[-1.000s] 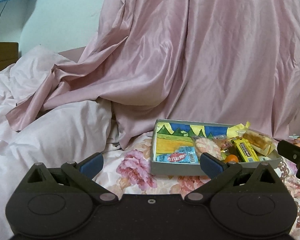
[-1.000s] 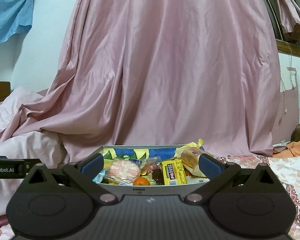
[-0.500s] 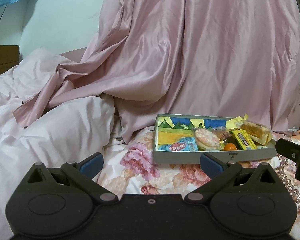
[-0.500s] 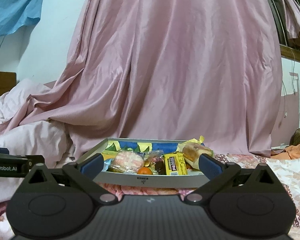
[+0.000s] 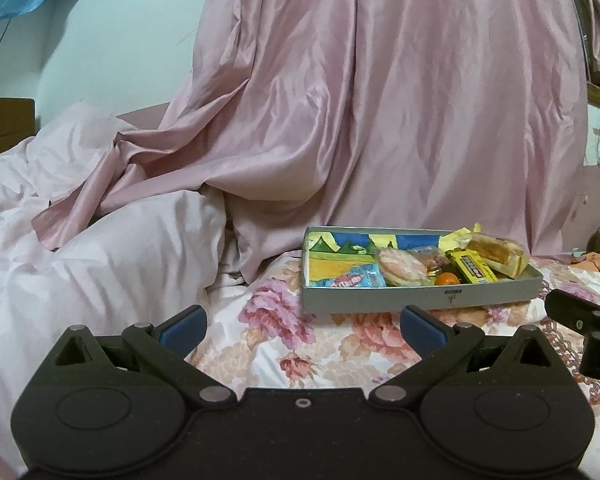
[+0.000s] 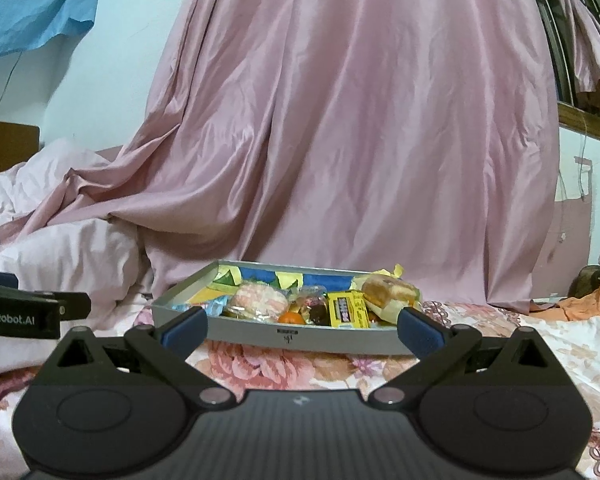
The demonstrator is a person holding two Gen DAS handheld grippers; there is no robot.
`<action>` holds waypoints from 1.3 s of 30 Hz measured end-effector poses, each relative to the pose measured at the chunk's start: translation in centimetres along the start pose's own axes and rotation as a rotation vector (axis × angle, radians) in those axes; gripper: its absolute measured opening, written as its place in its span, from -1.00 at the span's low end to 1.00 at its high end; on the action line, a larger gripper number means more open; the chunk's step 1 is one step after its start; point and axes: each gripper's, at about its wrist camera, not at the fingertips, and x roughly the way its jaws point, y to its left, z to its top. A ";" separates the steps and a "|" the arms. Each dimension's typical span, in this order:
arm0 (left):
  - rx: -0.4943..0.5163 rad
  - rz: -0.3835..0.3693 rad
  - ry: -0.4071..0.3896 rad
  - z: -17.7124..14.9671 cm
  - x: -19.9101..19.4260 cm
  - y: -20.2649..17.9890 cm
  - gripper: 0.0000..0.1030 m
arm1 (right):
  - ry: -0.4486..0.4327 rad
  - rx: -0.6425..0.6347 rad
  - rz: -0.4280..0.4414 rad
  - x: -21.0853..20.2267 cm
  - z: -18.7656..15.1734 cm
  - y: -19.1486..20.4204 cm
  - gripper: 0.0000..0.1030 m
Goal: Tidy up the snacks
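holding both grippers wide open and empty, we face a grey box (image 6: pixel 300 334) of snacks on the flowered bedsheet (image 5: pixel 340 344). our left gripper (image 5: pixel 302 326) and right gripper (image 6: pixel 300 326) sit short of it, touching nothing.

We are in a bedroom of a home. Under and ahead of our tongs spreads a bed with a rose-printed sheet (image 5: pixel 332 344), and to their left lies a rumpled pale pink duvet (image 5: pixel 100 264). Beyond them a long dusty-pink curtain (image 6: pixel 360 120) falls onto the bed against a pale painted wall (image 5: pixel 140 40). Far right of the tongs, orange clothing (image 6: pixel 592 306) lies crumpled.
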 end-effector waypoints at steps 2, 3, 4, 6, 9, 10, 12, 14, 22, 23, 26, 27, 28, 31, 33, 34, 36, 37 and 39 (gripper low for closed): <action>-0.001 -0.007 0.000 -0.6 -0.3 0.1 0.99 | -0.004 0.000 -0.014 -0.6 -0.4 0.1 1.00; -0.001 -0.011 0.001 -0.9 -0.4 0.1 0.99 | -0.004 -0.001 -0.018 -0.9 -0.6 0.1 1.00; 0.001 -0.016 0.003 -1.2 -0.6 0.0 0.99 | -0.003 -0.005 -0.023 -1.3 -0.8 0.1 1.00; 0.011 -0.031 0.010 -1.8 -0.9 -0.1 0.99 | 0.002 -0.009 -0.044 -2.0 -1.3 0.2 1.00; 0.022 -0.061 0.026 -2.6 -1.2 -0.2 0.99 | 0.012 -0.008 -0.071 -2.8 -1.7 0.0 1.00; 0.029 -0.068 0.028 -2.8 -1.3 -0.3 0.99 | 0.014 -0.005 -0.080 -3.0 -1.7 0.0 1.00; 0.043 -0.078 0.031 -3.1 -1.5 -0.3 0.99 | 0.017 0.006 -0.102 -3.5 -1.9 -0.3 1.00; 0.041 -0.085 0.034 -3.1 -1.7 -0.3 0.99 | 0.020 0.015 -0.119 -3.8 -2.1 -0.4 1.00; 0.030 -0.085 0.020 -3.3 -3.0 -0.1 0.99 | 0.034 0.017 -0.154 -5.5 -2.8 -0.7 1.00; 0.031 -0.084 0.018 -3.4 -3.2 -0.1 0.99 | 0.037 0.009 -0.154 -5.7 -2.9 -0.6 1.00; 0.033 -0.086 0.015 -3.6 -3.8 0.0 0.99 | 0.032 -0.011 -0.148 -6.4 -3.0 -0.2 1.00; 0.036 -0.089 0.012 -3.7 -4.1 0.0 0.99 | 0.031 -0.017 -0.145 -6.5 -3.1 -0.1 1.00; 0.039 -0.091 0.008 -3.8 -4.3 0.0 0.99 | 0.030 -0.023 -0.143 -6.7 -3.1 0.0 1.00; 0.046 -0.095 -0.001 -4.0 -4.8 0.0 0.99 | 0.026 -0.035 -0.137 -7.0 -3.1 0.3 1.00; 0.046 -0.094 -0.002 -4.1 -5.0 -0.1 0.99 | 0.023 -0.042 -0.136 -7.2 -3.1 0.5 1.00; 0.046 -0.093 -0.002 -4.1 -5.0 -0.1 0.99 | 0.021 -0.044 -0.136 -7.3 -3.2 0.6 1.00; 0.052 -0.084 -0.003 -4.2 -5.2 -0.2 0.99 | 0.022 -0.046 -0.134 -7.3 -3.2 0.6 1.00; 0.056 -0.079 -0.003 -4.2 -5.2 -0.2 0.99 | 0.024 -0.044 -0.134 -7.3 -3.2 0.6 1.00; 0.057 -0.073 -0.003 -4.2 -5.3 -0.1 0.99 | 0.029 -0.041 -0.131 -7.2 -3.3 0.5 1.00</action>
